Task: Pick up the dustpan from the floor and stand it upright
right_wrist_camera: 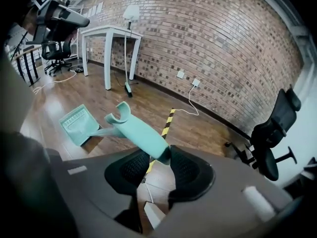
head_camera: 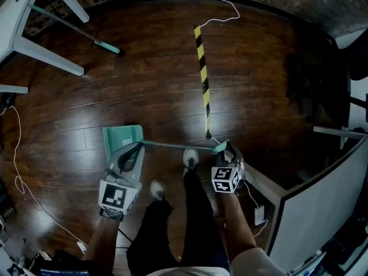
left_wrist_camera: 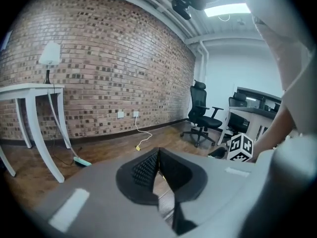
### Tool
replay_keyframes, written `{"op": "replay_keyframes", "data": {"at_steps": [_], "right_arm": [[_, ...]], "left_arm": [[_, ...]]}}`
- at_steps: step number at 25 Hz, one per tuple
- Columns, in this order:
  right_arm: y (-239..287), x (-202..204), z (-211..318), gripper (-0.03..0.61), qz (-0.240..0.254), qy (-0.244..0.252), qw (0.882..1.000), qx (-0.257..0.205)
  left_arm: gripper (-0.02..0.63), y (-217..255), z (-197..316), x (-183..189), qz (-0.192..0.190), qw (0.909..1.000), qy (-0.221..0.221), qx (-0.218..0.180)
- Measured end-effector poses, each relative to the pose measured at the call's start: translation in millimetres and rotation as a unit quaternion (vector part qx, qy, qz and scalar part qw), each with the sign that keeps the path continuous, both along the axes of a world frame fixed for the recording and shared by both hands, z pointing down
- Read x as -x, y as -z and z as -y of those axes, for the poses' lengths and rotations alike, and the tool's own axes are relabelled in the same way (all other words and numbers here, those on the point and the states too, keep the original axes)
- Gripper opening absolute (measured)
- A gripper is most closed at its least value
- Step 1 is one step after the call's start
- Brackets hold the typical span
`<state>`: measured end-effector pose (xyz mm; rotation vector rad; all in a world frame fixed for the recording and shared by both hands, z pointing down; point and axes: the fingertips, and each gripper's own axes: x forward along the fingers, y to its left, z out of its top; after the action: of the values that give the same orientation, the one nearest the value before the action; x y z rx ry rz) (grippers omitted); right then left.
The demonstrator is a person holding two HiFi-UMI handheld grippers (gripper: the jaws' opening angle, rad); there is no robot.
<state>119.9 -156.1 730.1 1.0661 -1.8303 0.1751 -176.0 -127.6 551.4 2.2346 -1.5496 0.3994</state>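
The teal dustpan [head_camera: 122, 139] has a long thin handle [head_camera: 178, 146] running right to my right gripper [head_camera: 228, 149]. In the right gripper view the thick teal handle grip [right_wrist_camera: 138, 133] slants up out of the right gripper [right_wrist_camera: 158, 157], whose pads are shut on its end, and the pan [right_wrist_camera: 78, 125] sits low by the floor beyond. My left gripper [head_camera: 131, 154] hovers over the pan's near edge and hides part of it. In its own view the left gripper [left_wrist_camera: 158, 162] is shut with nothing between the pads, facing the brick wall.
A yellow-black tape strip [head_camera: 202, 68] and a white cable [head_camera: 225, 7] lie on the wood floor. A white table [head_camera: 23, 33] and a teal-tipped broom [head_camera: 107, 46] are at far left. A desk panel [head_camera: 322, 206] stands at right. The person's shoes [head_camera: 190, 158] are below the handle.
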Motion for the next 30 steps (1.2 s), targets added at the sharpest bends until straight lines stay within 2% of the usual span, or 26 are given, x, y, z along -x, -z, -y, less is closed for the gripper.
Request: {"op": "replay_keyframes", "data": {"at_steps": [5, 17, 25, 30], "right_arm": [[44, 7, -4, 0.144, -0.023, -0.013, 0.999, -0.018], [124, 38, -24, 0.185, -0.021, -0.023, 0.998, -0.051], [157, 95, -47, 0.245, 0.006, 0.025, 0.999, -0.035], [180, 123, -56, 0.25, 0.03, 0.067, 0.997, -0.023]], "left_arm": [[0.0, 38, -16, 8, -0.001, 1.0, 0.0, -0.005], [0.0, 99, -62, 23, -0.001, 0.9996, 0.014, -0.024], [0.0, 134, -101, 53, 0.016, 0.9978, 0.044, -0.046], [0.0, 155, -122, 60, 0.012, 0.9972, 0.059, -0.046]]}}
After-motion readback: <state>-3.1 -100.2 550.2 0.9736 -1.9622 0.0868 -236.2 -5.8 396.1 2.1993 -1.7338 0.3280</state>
